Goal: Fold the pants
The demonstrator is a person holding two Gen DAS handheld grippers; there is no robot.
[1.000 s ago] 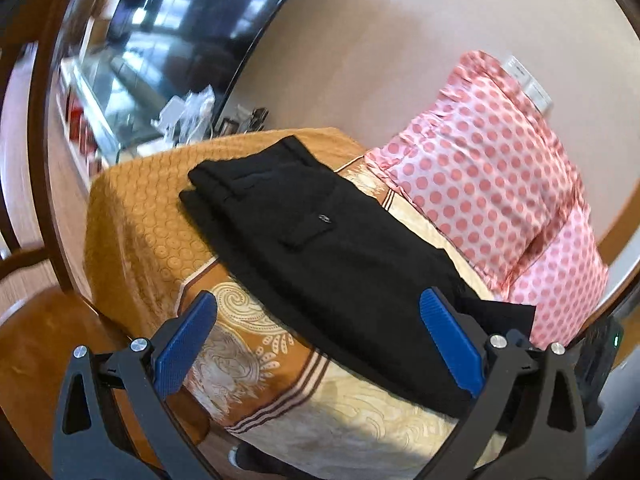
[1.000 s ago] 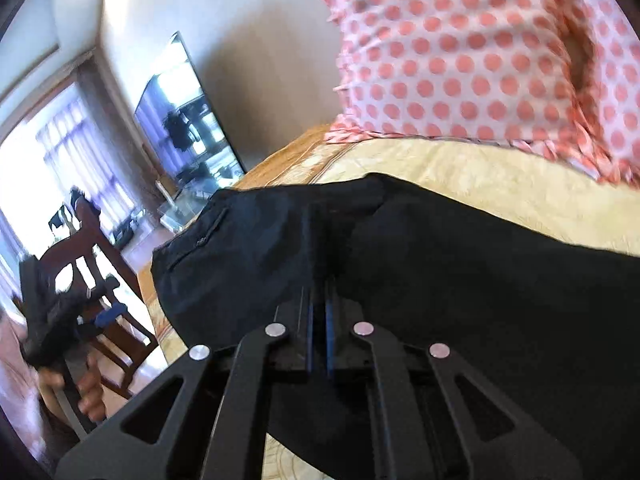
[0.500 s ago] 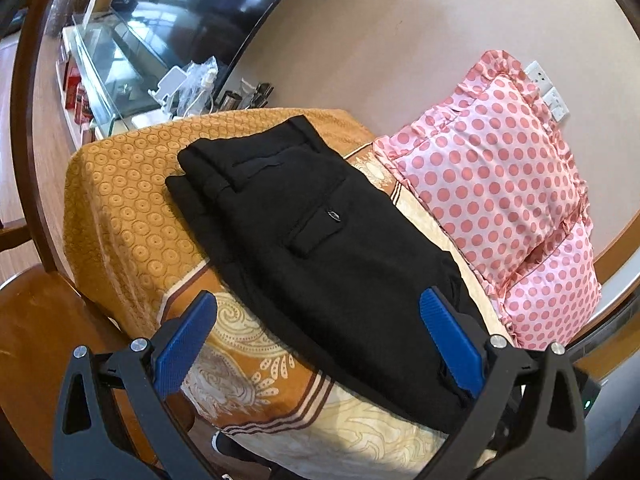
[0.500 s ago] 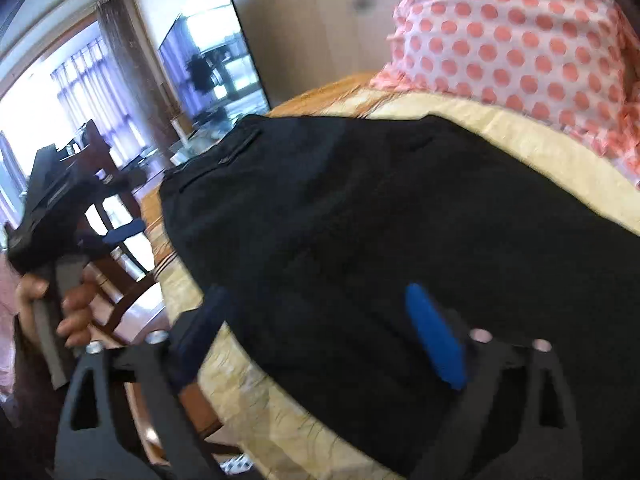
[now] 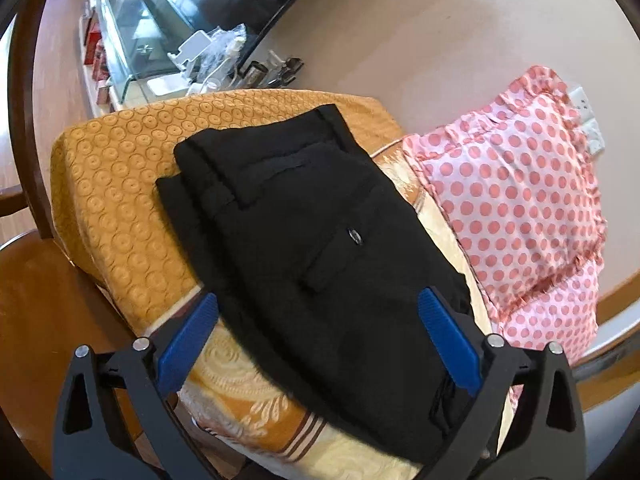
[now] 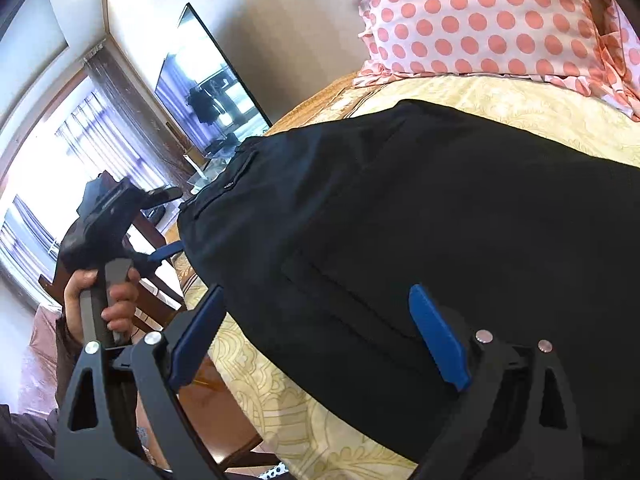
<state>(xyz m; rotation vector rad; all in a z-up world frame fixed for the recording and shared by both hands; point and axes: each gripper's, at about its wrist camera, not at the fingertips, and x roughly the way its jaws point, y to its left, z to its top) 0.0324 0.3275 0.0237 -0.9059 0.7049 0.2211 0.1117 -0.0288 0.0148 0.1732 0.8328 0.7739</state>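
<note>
We hold both grippers released over the bed [image 5: 120,184], gripping nothing. The pants [image 5: 316,240] lie flat on the bedspread, already doubled into a long dark strip. In the left wrist view the left gripper [image 5: 316,344] has its blue fingers [image 5: 188,340] spread wide, and the near end of the strip lies between and just past them, while the waistband end with its button pocket runs away ahead toward the far corner of the bed. So the long axis points forward along the left fingers.

In the right wrist view the right gripper [image 6: 316,336] is likewise spread, with the cloth filling the space between its fingers [image 6: 438,340] and stretching ahead and to the right of them (we cannot tell whether either finger touches the fabric). A pillow [image 6: 492,20] sits beyond the pants.

We judge the next fold goes across that long axis; the right gripper seems closer to the cloth.
</note>
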